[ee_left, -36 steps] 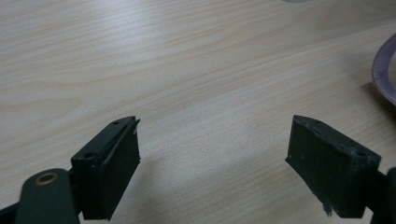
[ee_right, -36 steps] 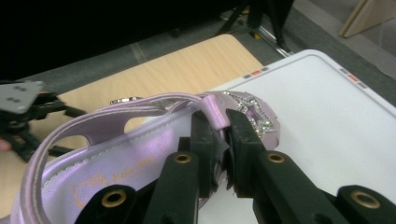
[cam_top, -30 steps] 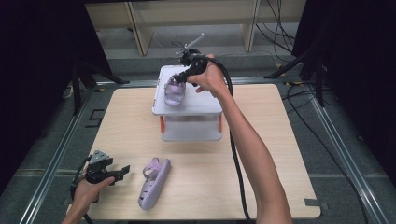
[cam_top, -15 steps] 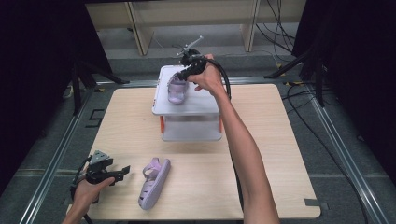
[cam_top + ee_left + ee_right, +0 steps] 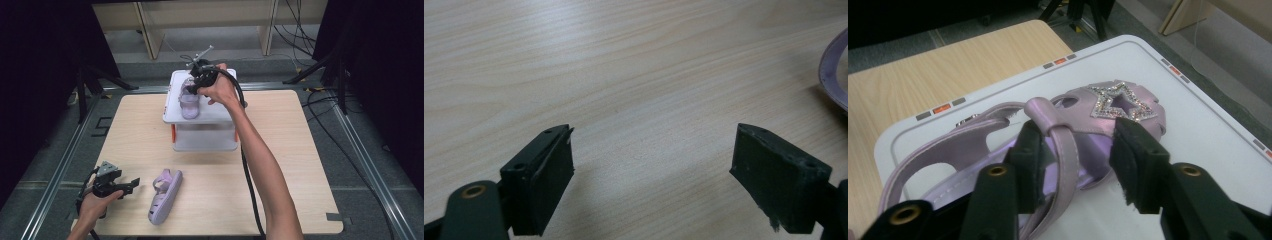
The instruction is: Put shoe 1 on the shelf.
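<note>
While we've got both hands on the tongs, the biggest thing going is the wooden table (image 5: 280, 165), with loads of bare top along its right side and near edge. Sitting at its far middle is the white stand (image 5: 200, 112), a little two-level box whose flat top tray carries one purple sandal (image 5: 189, 100) with a glittery star on the toe; it lies close to the tray's left rim, long axis running front to back, toe toward us in the high view. Our right gripper (image 5: 196, 84) hangs over its heel end, and its jaws have just been opening, so the ankle strap sits loosely between the pads and the shoe rests let go on the tray. A second sandal (image 5: 162, 196) lies flat on the table near the front edge, tilted a bit, well apart from the stand. Our left gripper (image 5: 131, 183) sits just left of it, jaws spread wide over bare wood, gripping nothing.
</note>
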